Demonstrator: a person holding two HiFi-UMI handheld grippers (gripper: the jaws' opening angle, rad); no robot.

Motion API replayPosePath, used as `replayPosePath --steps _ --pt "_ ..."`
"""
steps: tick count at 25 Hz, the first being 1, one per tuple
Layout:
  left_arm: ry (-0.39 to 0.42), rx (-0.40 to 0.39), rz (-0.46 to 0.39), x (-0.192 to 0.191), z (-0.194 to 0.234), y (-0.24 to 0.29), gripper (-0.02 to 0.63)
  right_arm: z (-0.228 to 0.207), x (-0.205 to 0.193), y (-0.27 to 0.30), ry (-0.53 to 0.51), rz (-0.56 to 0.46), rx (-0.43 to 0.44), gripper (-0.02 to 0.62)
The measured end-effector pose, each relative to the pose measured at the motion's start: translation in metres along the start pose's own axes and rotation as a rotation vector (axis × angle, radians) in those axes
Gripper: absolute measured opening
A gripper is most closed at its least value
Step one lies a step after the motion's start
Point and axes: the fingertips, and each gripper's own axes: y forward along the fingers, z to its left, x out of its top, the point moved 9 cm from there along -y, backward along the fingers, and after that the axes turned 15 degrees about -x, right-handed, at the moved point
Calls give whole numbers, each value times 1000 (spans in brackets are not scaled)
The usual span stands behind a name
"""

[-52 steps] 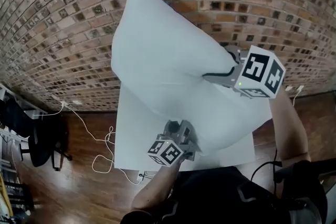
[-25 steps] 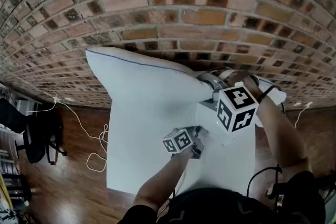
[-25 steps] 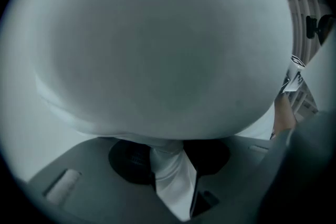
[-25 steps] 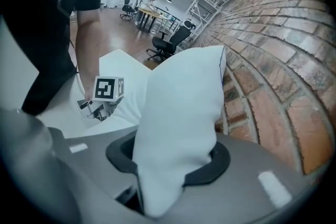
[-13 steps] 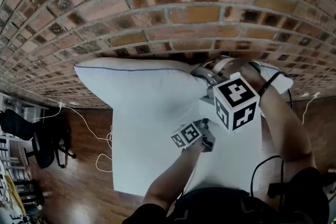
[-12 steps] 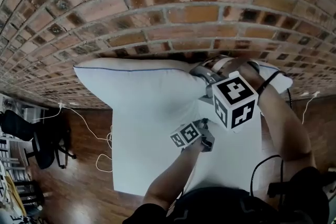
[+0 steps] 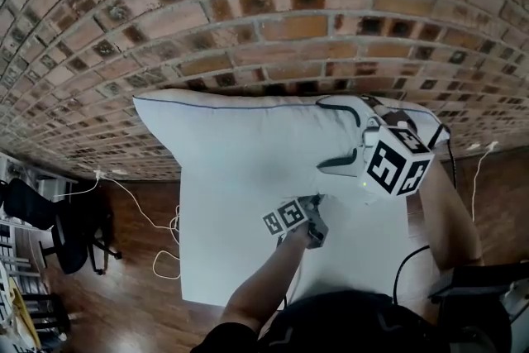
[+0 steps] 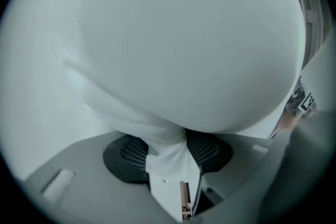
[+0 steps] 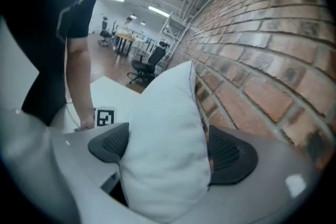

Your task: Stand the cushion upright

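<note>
**Trainee:** Where does the white fabric cushion lie in relation to the jaws?

**Instructor:** It stands on one long edge on the white bench, with its back against the red brick wall. Its long axis runs along the wall, from left to right in the head view. Both grippers are at its right half. The right gripper straddles the upper right end, and the left gripper sits low at the front, beside the bottom edge.

**Trainee:** What is the state of the jaws?

**Instructor:** The left jaws are narrow and beginning to open. Their ribbed pads pinch a gathered fold of the cover, with the label hanging below it. The right jaws are wide and opening. The plump end of the cushion fills the gap between them, but the pads no longer appear to squeeze it.

**Trainee:** Is the cushion upright?

**Instructor:** It appears so. Whether it holds will likely depend on the wall once both grips let go.
</note>
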Motion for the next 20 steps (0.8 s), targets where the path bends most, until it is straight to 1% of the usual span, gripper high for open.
replayPosePath --steps 2,4,6,7,8,12,13,16,18,19,20 --pt "-12 5 2 -3 -3 -5 190 -13 1 -27 132 -92 -94 488" --pt "-11 13 13 -8 -7 -14 198 -26 -2 -58 297 -162 -198 487" --pt "12 20 39 -12 -11 -26 206 -27 -13 -86 451 -173 -241 486" --pt "23 22 51 -15 -11 -31 209 -23 -20 -97 498 -161 -244 486" --pt "29 21 59 -18 -11 -36 210 -17 -26 -104 524 -142 -248 486" --pt "45 -9 65 -22 -20 -51 220 23 -36 -119 571 -92 -259 485" --pt "47 -24 62 -23 -25 -54 230 35 -37 -120 582 -74 -253 485" --pt "60 -89 42 -30 -48 -70 210 76 -41 -122 588 -2 -215 485" --pt "95 -141 20 -34 -65 -85 204 98 -40 -128 612 6 -199 480" --pt "129 -164 11 -34 -75 -93 187 106 -39 -132 634 1 -196 480" --pt "177 -181 7 -33 -85 -101 153 113 -38 -136 657 -6 -199 479"
